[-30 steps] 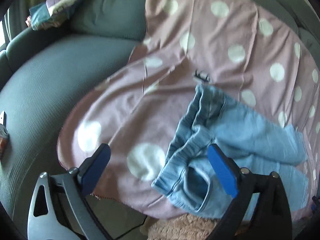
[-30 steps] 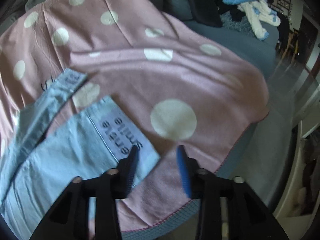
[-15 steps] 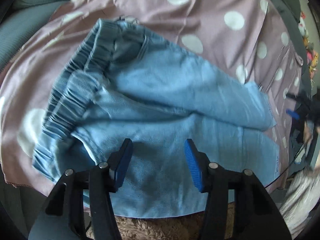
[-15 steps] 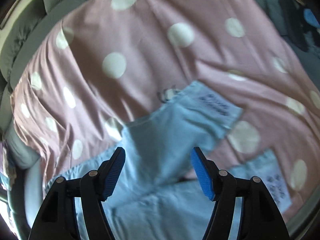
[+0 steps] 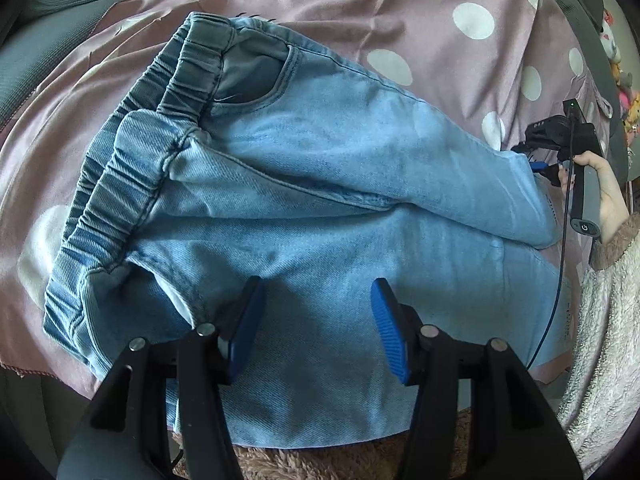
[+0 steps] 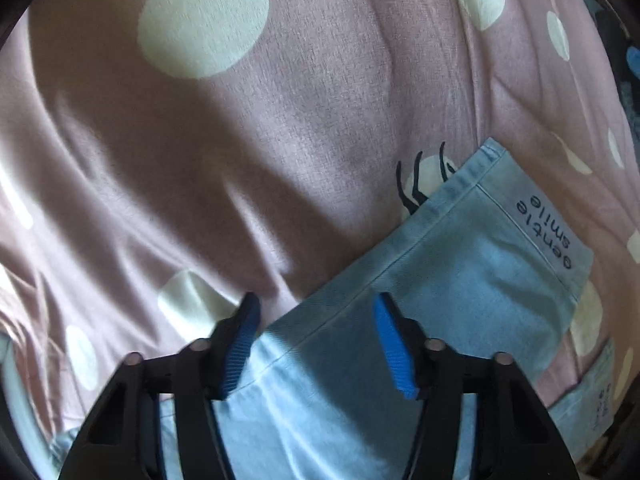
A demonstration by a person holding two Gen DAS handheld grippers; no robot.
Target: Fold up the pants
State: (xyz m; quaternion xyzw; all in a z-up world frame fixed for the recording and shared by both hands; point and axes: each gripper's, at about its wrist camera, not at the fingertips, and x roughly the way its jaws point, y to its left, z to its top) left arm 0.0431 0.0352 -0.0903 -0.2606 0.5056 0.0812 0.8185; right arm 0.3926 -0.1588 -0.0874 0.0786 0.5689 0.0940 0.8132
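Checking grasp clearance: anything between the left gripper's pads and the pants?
No. In the left wrist view the left gripper hangs open over the pants; only denim shows between its pads.

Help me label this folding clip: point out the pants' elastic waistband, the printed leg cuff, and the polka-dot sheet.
elastic waistband (image 5: 116, 184): left wrist view, on the gathered band.
printed leg cuff (image 6: 548, 236): right wrist view, on the hem beside the lettering.
polka-dot sheet (image 6: 280, 120): right wrist view, on bare pink cloth.

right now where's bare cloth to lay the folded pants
Free: dotted pink cloth beyond the upper pant leg, and the strip past the waistband. Crowded: near edge, where pants fill the cloth under the left gripper; right gripper hangs over the leg's edge.
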